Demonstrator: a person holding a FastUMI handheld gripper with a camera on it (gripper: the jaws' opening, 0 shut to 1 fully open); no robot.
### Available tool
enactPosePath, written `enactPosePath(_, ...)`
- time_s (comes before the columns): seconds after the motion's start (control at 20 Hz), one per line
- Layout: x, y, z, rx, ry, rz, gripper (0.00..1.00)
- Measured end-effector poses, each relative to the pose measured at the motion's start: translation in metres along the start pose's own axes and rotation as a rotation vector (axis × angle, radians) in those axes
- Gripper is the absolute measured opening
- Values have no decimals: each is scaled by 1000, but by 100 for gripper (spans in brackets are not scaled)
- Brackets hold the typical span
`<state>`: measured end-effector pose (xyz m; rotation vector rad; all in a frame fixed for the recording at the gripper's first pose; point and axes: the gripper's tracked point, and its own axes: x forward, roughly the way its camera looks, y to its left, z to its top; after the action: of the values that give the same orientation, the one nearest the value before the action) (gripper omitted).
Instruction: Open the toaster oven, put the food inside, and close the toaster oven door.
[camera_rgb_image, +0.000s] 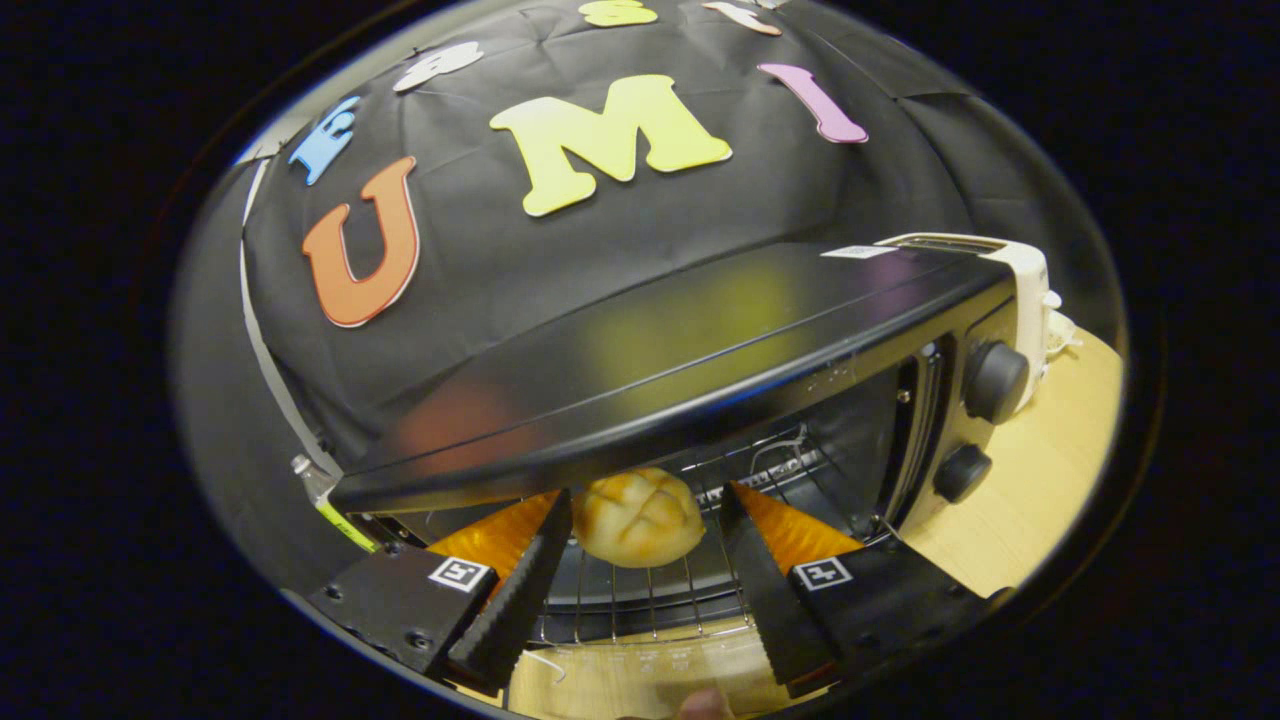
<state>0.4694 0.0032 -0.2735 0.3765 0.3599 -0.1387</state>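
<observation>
The black toaster oven (700, 340) stands with its door (640, 665) folded down flat under my fingers. A round golden bun (640, 517) rests on the wire rack (640, 600) just inside the oven mouth. My gripper (645, 503) is open, with the bun between its fingertips. The left fingertip (548, 530) sits right at the bun's side, and a small gap shows between the bun and the right fingertip (740, 520). The rear of the oven cavity behind the bun is dark.
Two black knobs (995, 380) sit on the oven's right panel. A white toaster (1025, 275) stands behind the oven's right end on the wooden table (1050, 470). A green-labelled object (325, 495) pokes out by the oven's left side. A person's fingertip (705, 705) shows below the door.
</observation>
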Motion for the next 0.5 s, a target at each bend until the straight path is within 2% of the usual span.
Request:
enactPosePath(0.2, -31, -2, -1, -67, 11, 6, 95)
enactPosePath(0.5, -117, 11, -5, -140, 9, 100, 96)
